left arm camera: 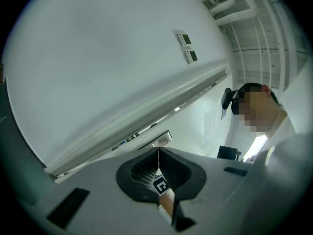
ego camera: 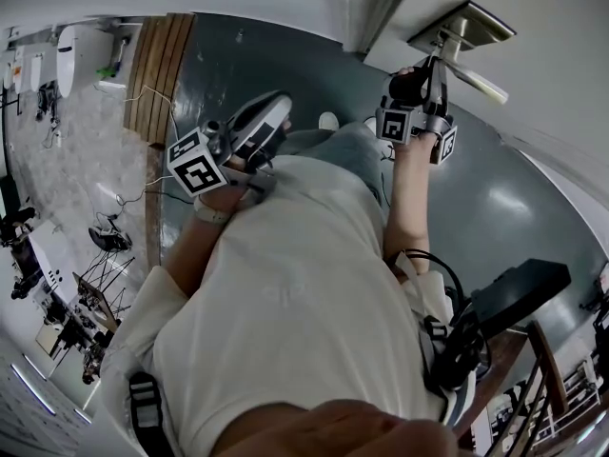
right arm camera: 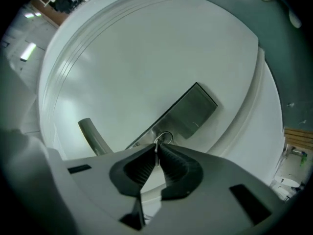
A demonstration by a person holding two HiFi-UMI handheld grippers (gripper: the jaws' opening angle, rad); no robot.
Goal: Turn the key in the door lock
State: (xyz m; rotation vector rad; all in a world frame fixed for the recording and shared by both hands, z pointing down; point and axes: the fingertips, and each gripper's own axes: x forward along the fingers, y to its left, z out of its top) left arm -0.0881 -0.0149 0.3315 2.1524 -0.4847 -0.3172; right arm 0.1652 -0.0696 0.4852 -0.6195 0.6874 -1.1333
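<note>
The door's metal lock plate (right arm camera: 188,110) fills the middle of the right gripper view, with the lever handle (right arm camera: 92,135) to its left. My right gripper (right arm camera: 156,150) is shut on the thin key (right arm camera: 156,143), whose wire ring (right arm camera: 166,137) shows just past the jaw tips at the plate. In the head view the right gripper (ego camera: 438,63) reaches up to the lock plate (ego camera: 464,24), beside the handle (ego camera: 481,86). The left gripper (ego camera: 282,105) is held apart near the person's chest. In its own view the left gripper (left arm camera: 159,152) is shut with nothing in it.
The white door (right arm camera: 146,58) lies in front of the right gripper. A white wall with two small control panels (left arm camera: 186,47) faces the left gripper. Dark green floor (ego camera: 495,208) lies below, with a black case (ego camera: 519,288) at right and workbenches (ego camera: 57,284) far left.
</note>
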